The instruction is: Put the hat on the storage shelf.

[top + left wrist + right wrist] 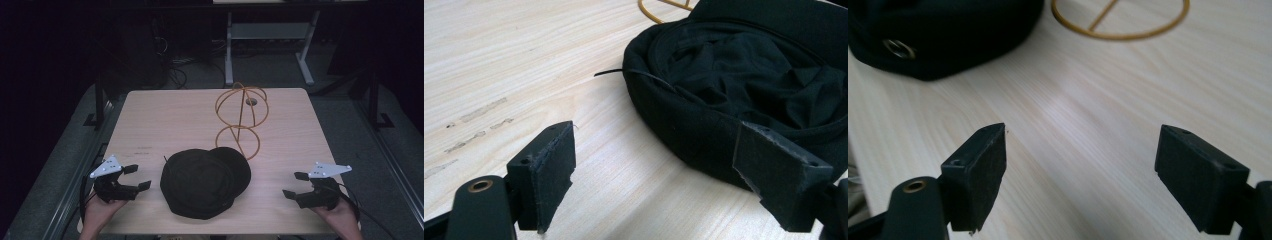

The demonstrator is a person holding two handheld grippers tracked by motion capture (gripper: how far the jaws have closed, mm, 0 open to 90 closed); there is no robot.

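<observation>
**Black hat centred between two open grippers**

The black hat (pixel 205 182) lies crumpled, opening upward, at the counter's (pixel 165 120) near edge. Left gripper (pixel 140 177) and right gripper (pixel 295 185) flank it, jaws fully spread, empty, apart from the fabric.

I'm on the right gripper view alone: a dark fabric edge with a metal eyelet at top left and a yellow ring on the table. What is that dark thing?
Observer: A black cap, lying upside down near the front of the table; the left gripper view looks into its crumpled lining.
Operator: And the yellow ring?
Observer: It is the base of a wire stand, with a wire sphere on top, standing behind the cap.
Operator: Where is the other gripper?
Observer: The left gripper rests at the cap's other side, jaws open, holding nothing.
Operator: Is mine holding anything?
Observer: No, the right gripper is open, apart from the cap.
</observation>
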